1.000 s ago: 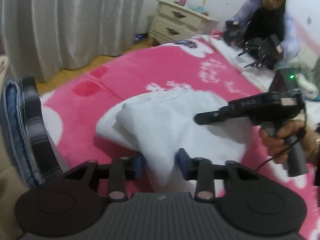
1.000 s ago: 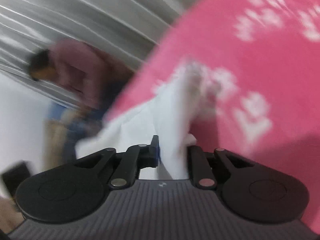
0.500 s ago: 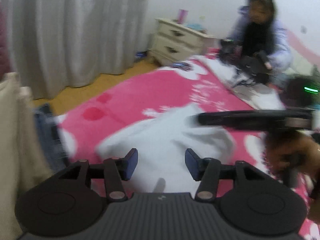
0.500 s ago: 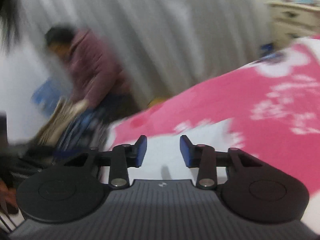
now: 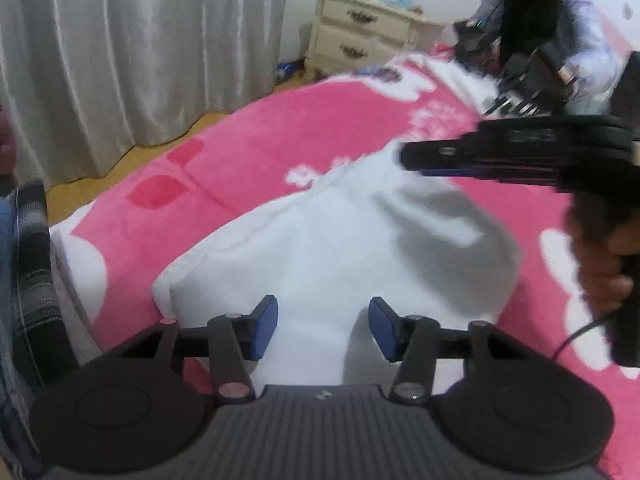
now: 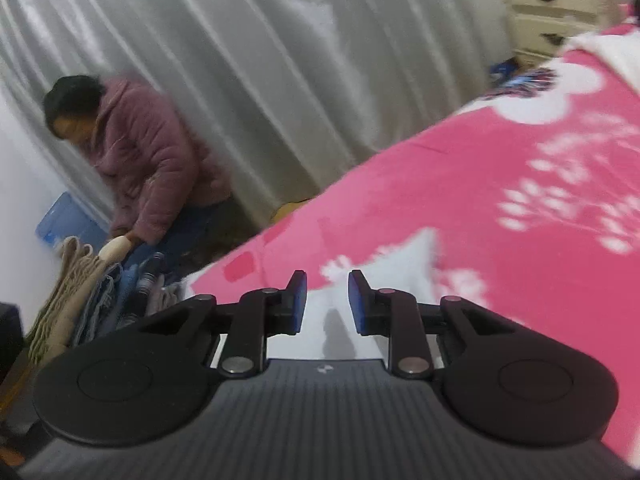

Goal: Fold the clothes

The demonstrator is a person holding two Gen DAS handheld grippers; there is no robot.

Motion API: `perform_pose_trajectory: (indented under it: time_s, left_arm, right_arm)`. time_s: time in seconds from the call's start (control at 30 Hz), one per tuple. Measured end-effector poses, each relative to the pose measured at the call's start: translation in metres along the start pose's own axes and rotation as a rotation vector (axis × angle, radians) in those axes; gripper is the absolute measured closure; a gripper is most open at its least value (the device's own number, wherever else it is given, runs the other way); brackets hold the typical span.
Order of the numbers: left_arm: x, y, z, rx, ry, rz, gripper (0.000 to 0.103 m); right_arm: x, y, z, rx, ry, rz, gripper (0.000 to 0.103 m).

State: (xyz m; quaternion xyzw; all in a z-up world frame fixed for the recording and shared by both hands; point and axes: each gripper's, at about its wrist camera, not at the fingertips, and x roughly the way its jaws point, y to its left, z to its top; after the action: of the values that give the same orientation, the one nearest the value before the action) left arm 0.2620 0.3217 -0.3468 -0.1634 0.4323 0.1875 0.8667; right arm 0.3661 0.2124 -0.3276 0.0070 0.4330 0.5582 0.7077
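A white garment (image 5: 344, 248) lies in a folded heap on the pink blanket (image 5: 260, 148). My left gripper (image 5: 323, 327) hovers open just above its near edge, nothing between the blue pads. In the left wrist view the right gripper (image 5: 408, 156) reaches in from the right over the garment's far side, held by a hand (image 5: 600, 264). In the right wrist view my right gripper (image 6: 327, 300) is open and empty, with the white garment (image 6: 384, 276) below and beyond its tips.
A pile of striped and denim clothes (image 5: 28, 280) sits at the bed's left edge. A person in a mauve jacket (image 6: 148, 160) bends over clothes by the grey curtain (image 6: 280, 60). Another person (image 5: 536, 28) sits at the far corner near a cream nightstand (image 5: 360, 36).
Both grippers were shut on the white garment one second ago and have let go. The garment has dropped flat onto the blanket, and both grippers have drawn back slightly.
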Motion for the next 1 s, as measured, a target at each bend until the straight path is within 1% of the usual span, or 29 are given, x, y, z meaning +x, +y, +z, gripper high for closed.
perform_pose_trajectory:
  time_s: [0.03,0.1,0.13,0.17,0.2,0.23,0.27,0.3,0.37,0.43,0.47,0.53,0.57,0.6,0.63,0.67,0.7,0.77,0.83,0.87,0.9,1.0]
  left_arm:
    - [0.003,-0.001,0.000,0.005,0.009,0.019,0.051]
    - [0.001,-0.005,-0.001,0.009,-0.004,0.042,0.051]
    - [-0.002,-0.007,-0.001,0.009,-0.011,0.050,0.051]
    - [-0.004,-0.007,0.000,0.003,-0.011,0.056,0.051]
    - [-0.006,-0.007,0.002,-0.003,-0.011,0.062,0.051]
    - [-0.009,-0.007,0.003,-0.009,-0.017,0.064,0.051]
    - [-0.017,-0.006,0.005,-0.014,-0.035,0.056,0.051]
    - [-0.024,-0.005,0.006,-0.016,-0.055,0.049,0.050]
    - [-0.045,-0.004,0.008,-0.013,-0.096,0.034,0.046]
    - [-0.066,-0.003,0.008,-0.017,-0.131,0.013,0.038]
    - [-0.075,-0.003,0.006,-0.024,-0.141,-0.002,0.036]
    - [-0.093,-0.005,0.002,-0.036,-0.160,-0.032,0.025]
    - [-0.102,-0.008,-0.001,-0.038,-0.166,-0.041,0.022]
    - [-0.108,-0.011,-0.003,-0.037,-0.172,-0.044,0.015]
    - [-0.115,-0.015,-0.006,-0.038,-0.177,-0.047,0.010]
    - [-0.123,-0.019,-0.009,-0.043,-0.187,-0.046,0.009]
    - [-0.131,-0.023,-0.013,-0.050,-0.201,-0.036,0.008]
    - [-0.145,-0.030,-0.019,-0.055,-0.217,0.020,0.005]
    - [-0.158,-0.037,-0.026,-0.058,-0.226,0.082,0.003]
    - [-0.165,-0.038,-0.029,-0.065,-0.233,0.098,0.003]
    - [-0.171,-0.039,-0.032,-0.074,-0.238,0.113,0.000]
    - [-0.189,-0.036,-0.037,-0.124,-0.239,0.138,0.000]
  right_arm:
    - [0.004,-0.007,-0.001,0.028,0.016,-0.033,0.080]
    - [0.013,-0.022,-0.002,0.083,0.047,-0.098,0.082]
    - [0.017,-0.029,-0.003,0.111,0.063,-0.131,0.087]
    - [0.020,-0.037,-0.003,0.148,0.072,-0.159,0.094]
    - [0.014,-0.045,-0.003,0.237,0.034,-0.157,0.094]
    - [0.002,-0.043,-0.005,0.267,-0.017,-0.187,0.089]
    - [-0.011,-0.040,-0.007,0.291,-0.066,-0.218,0.089]
    - [-0.028,-0.033,-0.012,0.275,-0.104,-0.246,0.089]
    - [-0.067,-0.015,-0.031,0.249,-0.148,-0.277,0.089]
    - [-0.097,0.009,-0.053,0.202,-0.128,-0.326,0.088]
    - [-0.107,0.022,-0.061,0.171,-0.105,-0.350,0.088]
    - [-0.127,0.046,-0.078,0.109,-0.057,-0.399,0.087]
    - [-0.134,0.056,-0.085,0.080,-0.029,-0.435,0.085]
    - [-0.138,0.069,-0.092,0.043,0.000,-0.483,0.083]
    - [-0.140,0.081,-0.099,0.010,0.024,-0.519,0.077]
    - [-0.141,0.093,-0.106,-0.023,0.048,-0.554,0.070]
    - [-0.142,0.104,-0.112,-0.048,0.066,-0.582,0.067]
    - [-0.149,0.115,-0.124,-0.062,0.067,-0.600,0.051]
    - [-0.155,0.125,-0.133,-0.076,0.060,-0.613,0.045]
    - [-0.158,0.130,-0.136,-0.086,0.056,-0.621,0.040]
    - [-0.160,0.135,-0.138,-0.102,0.053,-0.629,0.039]
    - [-0.170,0.151,-0.143,-0.143,0.032,-0.650,0.031]
